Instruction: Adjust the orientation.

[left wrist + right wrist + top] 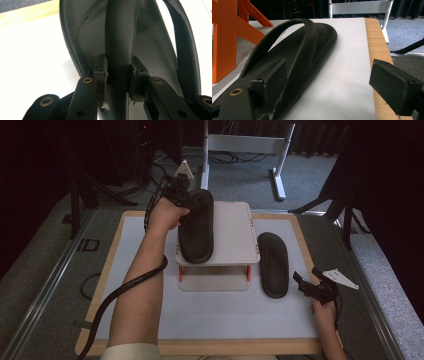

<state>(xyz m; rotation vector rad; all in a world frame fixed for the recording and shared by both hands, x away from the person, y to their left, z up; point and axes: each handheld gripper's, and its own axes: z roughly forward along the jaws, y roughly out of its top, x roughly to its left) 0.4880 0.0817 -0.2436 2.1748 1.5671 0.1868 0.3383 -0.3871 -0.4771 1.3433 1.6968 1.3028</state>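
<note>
**Left gripper clamps sandal strap on stand; right gripper wide beside second sandal**

High view: left gripper (176, 187) sits at the far end of a black sandal (196, 226) lying lengthwise on the white stand (232, 237) in the middle of the white mat (210, 312). Grip itself is too dark and small to read here. Second sandal (274, 264) lies flat on the mat, just right of the stand, apart from it. Right gripper (311, 279) is low on the mat, near that sandal's near end, jaws spread, nothing between them. Wooden table edge (200, 347) frames the mat.

Left gripper view: settles the grip. Both pads (102, 72) press on the sandal's centre strap (121, 37), narrow gap filled by the strap. Footbed (87, 32) runs away behind it, side strap (186, 50) arches at right. White surface below.

Right gripper view: jaws stand wide. Left pad (275, 76) overlaps the second sandal's (312, 47) near edge, touching or not I cannot tell; right pad (393, 83) is well clear, over the wooden edge (377, 45). Orange stand legs (227, 30) show at left, seen only as small orange bits in the high view. Strap arch is clear here, flat dark shape from above.
</note>
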